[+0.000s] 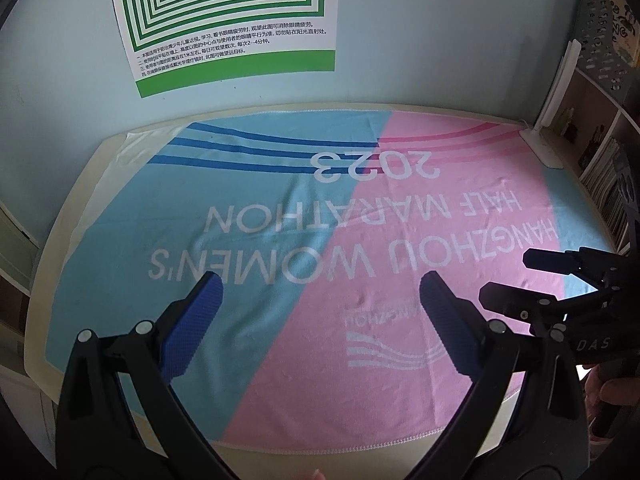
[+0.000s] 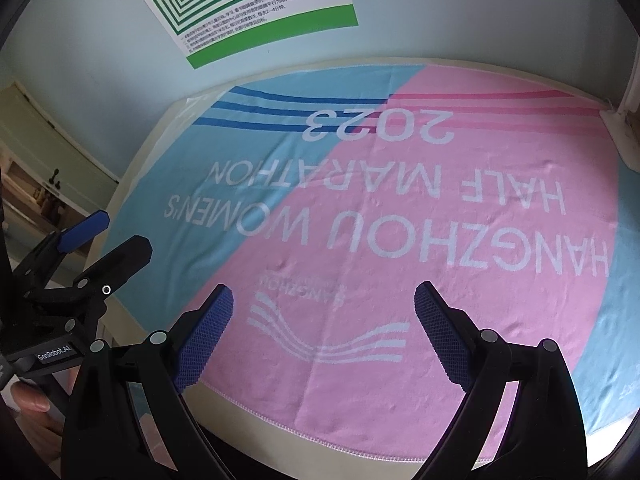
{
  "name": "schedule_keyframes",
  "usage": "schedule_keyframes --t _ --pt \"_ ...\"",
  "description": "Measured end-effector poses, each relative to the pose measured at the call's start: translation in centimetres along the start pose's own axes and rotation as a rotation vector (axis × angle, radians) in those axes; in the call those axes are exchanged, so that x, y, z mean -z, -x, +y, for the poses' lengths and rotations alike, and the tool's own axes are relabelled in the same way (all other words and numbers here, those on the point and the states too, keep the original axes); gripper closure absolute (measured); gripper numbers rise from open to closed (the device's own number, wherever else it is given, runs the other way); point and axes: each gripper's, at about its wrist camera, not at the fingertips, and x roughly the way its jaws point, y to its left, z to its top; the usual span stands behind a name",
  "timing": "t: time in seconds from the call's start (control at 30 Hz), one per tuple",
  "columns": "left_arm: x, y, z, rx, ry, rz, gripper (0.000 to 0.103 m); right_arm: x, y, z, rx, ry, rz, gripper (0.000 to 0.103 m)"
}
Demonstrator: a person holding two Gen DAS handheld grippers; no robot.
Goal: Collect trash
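So both grippers are just hanging over the near edge of the table (image 1: 60, 216), side by side, and nothing is grabbed. The left gripper (image 1: 318, 304) has its blue pads spread wide with only towel between them, and the right gripper (image 2: 324, 312) is the same, wide apart and empty. Both point forward toward the far edge and the wall, tilted down a bit at the towel (image 1: 280, 220), the pink and blue marathon one that covers nearly the whole tabletop. Here's the thing though: I can't spot any trash in either view. No wrapper, no scrap, no bin, just bare towel, the green poster (image 1: 224, 24) on the wall, and a white lamp base (image 1: 546, 148) at the far right corner. So my guess is this is either the very start or the very end, can't tell which. If it's the start, the next move means finding the trash somewhere out of frame first, then swinging one gripper over it with the pads apart.
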Motion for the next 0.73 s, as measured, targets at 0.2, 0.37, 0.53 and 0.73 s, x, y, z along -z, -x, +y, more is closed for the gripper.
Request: schedule_keyframes --t 0.2,0.37,0.53,0.73 --pt "-0.2 -0.4 0.6 0.004 0.011 -0.007 0.006 -0.5 0.1 0.0 0.004 -0.009 -0.015 0.012" --pt "-0.4 -1.0 0.9 -0.002 0.012 0.008 0.006 -0.8 -0.2 0.1 0.008 -0.011 -0.018 0.012" --pt "-0.7 -1.6 1.0 -0.02 0.002 0.026 0.006 -1.0 -0.3 0.0 0.01 -0.017 -0.019 0.012" --pt "-0.9 -2.1 1.7 -0.014 0.022 0.041 0.006 -1.4 -0.4 -0.1 0.018 -0.026 -0.02 0.012"
